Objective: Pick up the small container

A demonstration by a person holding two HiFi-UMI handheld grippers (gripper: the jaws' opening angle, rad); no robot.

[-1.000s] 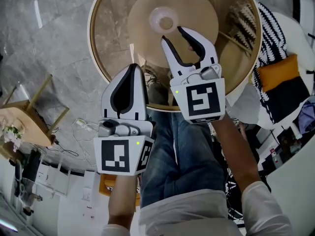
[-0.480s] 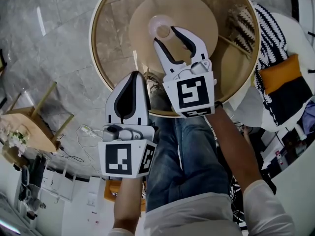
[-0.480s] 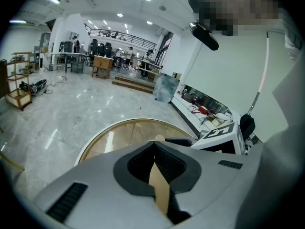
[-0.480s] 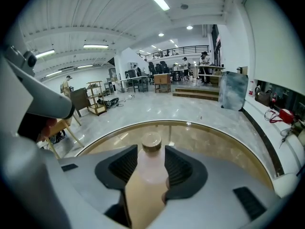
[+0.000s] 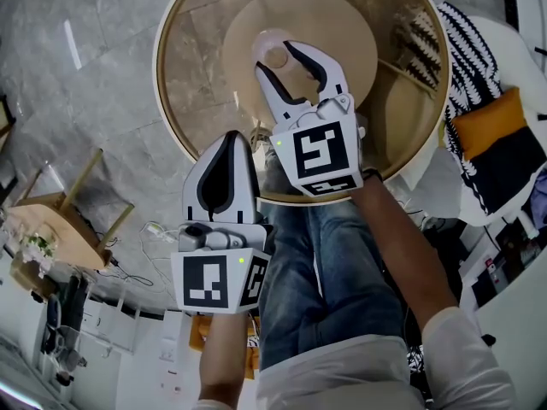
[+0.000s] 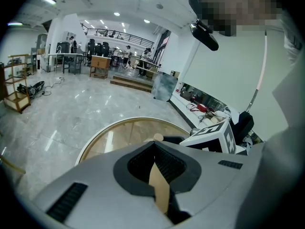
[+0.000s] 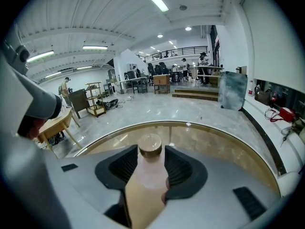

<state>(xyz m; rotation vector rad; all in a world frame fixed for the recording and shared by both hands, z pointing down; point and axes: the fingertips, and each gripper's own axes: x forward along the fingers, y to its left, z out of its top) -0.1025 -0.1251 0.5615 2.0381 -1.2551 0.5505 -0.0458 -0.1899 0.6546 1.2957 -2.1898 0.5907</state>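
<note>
The small container [image 5: 272, 48] is a pale translucent bottle with a tan cap, standing upright on the round wooden disc [image 5: 342, 24] of a glass table. My right gripper [image 5: 273, 56] is open, and the container stands between its two jaws. In the right gripper view the container [image 7: 150, 168] fills the gap between the ribbed pads, its cap level with the tips of the right gripper [image 7: 149, 152]. My left gripper [image 5: 228, 137] is shut and empty, held nearer to me at the table's front rim. In its own view the left gripper [image 6: 154, 145] points over the table.
The round glass table has a wooden rim [image 5: 162, 84]. On its right side lies a woven striped object [image 5: 419, 32]. Beyond it sit a black-and-white cushion [image 5: 466, 67] and an orange one [image 5: 496, 135]. A small wooden side table [image 5: 51, 220] stands on the marble floor at the left.
My right gripper has moved left and forward over the disc, and the container now stands between its jaws. The left gripper has hardly moved.
</note>
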